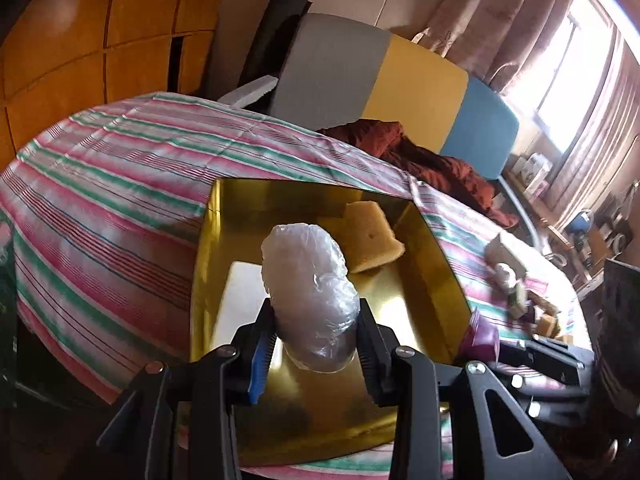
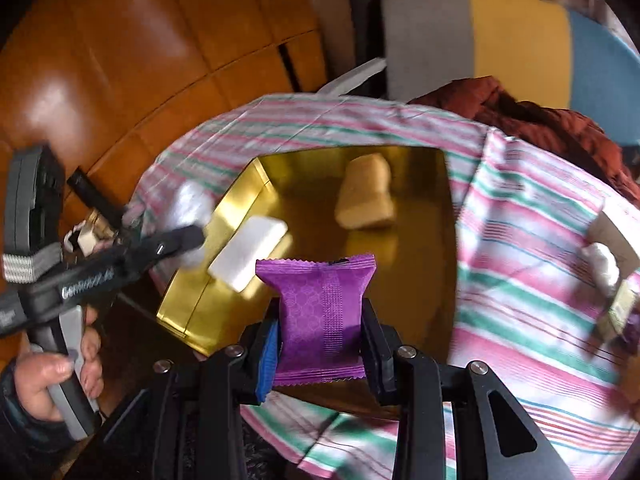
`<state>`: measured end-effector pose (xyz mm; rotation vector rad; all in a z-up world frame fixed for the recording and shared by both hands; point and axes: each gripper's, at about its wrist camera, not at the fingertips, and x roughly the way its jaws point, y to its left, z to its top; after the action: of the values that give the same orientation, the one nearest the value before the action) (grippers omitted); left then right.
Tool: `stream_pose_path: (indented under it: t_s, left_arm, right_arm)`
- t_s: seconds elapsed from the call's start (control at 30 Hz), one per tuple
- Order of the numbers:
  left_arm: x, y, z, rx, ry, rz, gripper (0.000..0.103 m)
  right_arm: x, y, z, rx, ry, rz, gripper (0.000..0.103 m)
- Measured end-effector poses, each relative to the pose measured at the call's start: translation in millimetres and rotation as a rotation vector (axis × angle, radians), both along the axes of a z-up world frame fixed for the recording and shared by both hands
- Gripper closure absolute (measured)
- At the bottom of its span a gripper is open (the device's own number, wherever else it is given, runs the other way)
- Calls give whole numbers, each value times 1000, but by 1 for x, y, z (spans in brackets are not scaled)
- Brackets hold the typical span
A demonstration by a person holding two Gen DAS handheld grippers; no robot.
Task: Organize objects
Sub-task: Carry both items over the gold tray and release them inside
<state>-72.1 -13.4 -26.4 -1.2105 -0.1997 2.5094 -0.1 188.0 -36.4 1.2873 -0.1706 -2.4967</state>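
Observation:
A crumpled clear plastic bundle is clamped in my left gripper, which is shut on it above the near part of the gold tray. Inside the tray lie a yellow sponge and a white bar. My right gripper is shut on a purple sachet over the tray's near edge. The right wrist view also shows the sponge, the white bar, and the left gripper with its blurred bundle at the tray's left side.
The tray sits on a table under a pink and green striped cloth. Several small items are heaped at the table's right. A rust-red garment and a grey, yellow and blue chair back stand behind. A hand grips the left handle.

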Motion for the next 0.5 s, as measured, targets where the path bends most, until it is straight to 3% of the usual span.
stream_pose_path:
  t_s: [0.2,0.5]
  left_arm:
    - [-13,2,2,-28,15,26,66]
    - [-32,6,-2,-68,19,56,64]
  right_arm:
    - [-8,-24,-11,44,-14,33,67]
    - [-22,-31,-19,69,-17,-9,67]
